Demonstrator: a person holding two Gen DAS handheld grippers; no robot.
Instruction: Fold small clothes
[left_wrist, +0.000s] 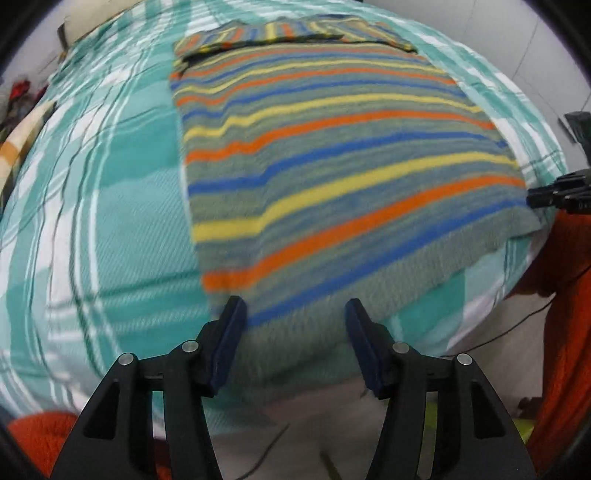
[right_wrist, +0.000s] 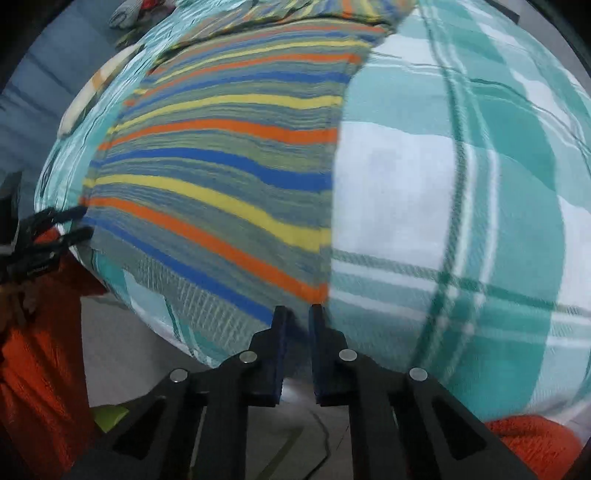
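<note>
ok, the striped shirt (left_wrist: 332, 158) lies flat on the checked bed cover (left_wrist: 110, 206). left claw (left_wrist: 295, 314) is half open w/ nothing in it, at the shirt's near hem. right claw (right_wrist: 297, 314) is nearly shut, empty, at the hem's other corner. pinch both corners evenly b4 folding.

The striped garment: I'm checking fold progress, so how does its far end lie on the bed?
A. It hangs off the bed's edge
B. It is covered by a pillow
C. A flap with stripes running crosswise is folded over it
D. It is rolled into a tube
C: at the far end of the striped garment, a flap with stripes turned crosswise lies over it on the plaid bedcover.
</note>
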